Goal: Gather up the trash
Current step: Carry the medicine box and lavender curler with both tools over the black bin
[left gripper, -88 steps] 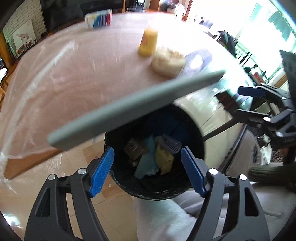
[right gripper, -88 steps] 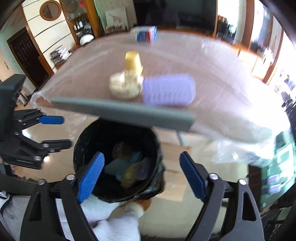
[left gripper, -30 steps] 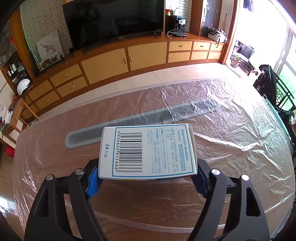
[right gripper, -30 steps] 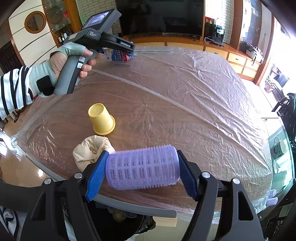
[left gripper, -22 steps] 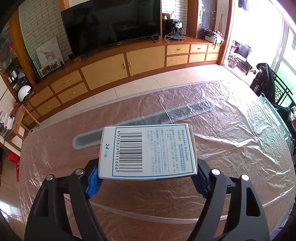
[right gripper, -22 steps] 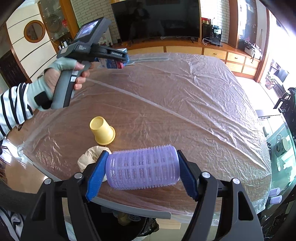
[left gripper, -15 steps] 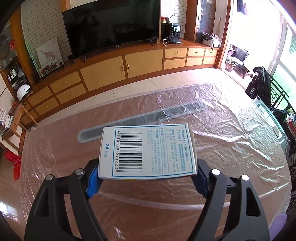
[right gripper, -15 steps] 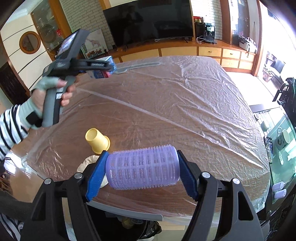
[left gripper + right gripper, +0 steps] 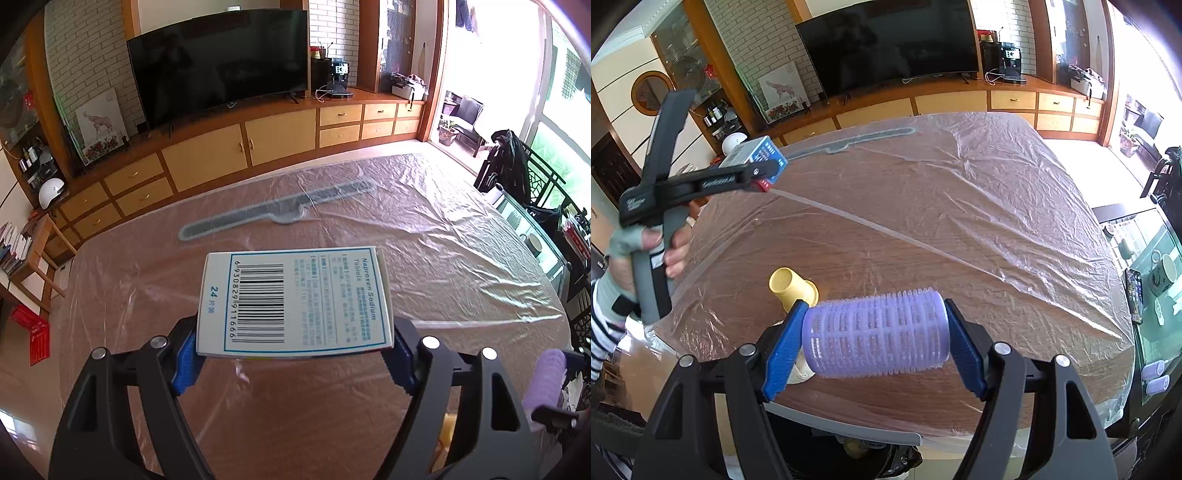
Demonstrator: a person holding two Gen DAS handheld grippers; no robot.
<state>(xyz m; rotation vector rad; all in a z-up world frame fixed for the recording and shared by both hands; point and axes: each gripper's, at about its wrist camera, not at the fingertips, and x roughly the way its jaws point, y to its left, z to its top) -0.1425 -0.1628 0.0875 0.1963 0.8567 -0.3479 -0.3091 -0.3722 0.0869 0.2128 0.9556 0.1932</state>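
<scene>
My left gripper [image 9: 293, 360] is shut on a white and blue medicine box [image 9: 293, 301] with a barcode, held above the plastic-covered table [image 9: 424, 240]. The box also shows in the right wrist view [image 9: 755, 157], raised at the table's left side. My right gripper [image 9: 873, 343] is shut on a purple hair roller [image 9: 875, 332], held above the near table edge; the roller shows at the far right of the left wrist view [image 9: 546, 384]. A black trash bin [image 9: 857, 461] with trash in it sits below the table edge, mostly hidden.
A yellow paper cup [image 9: 792, 286] lies on its side on the table, a crumpled tissue [image 9: 801, 371] just behind my right gripper's left finger. A grey flat strip [image 9: 273, 216] lies at the far table edge. TV cabinet beyond; glass side table [image 9: 1152, 280] at right.
Both grippers have risen from over the bin, closed on their objects and lifted them. In the last second the left gripper with the box rose higher and drew back from the far edge.
</scene>
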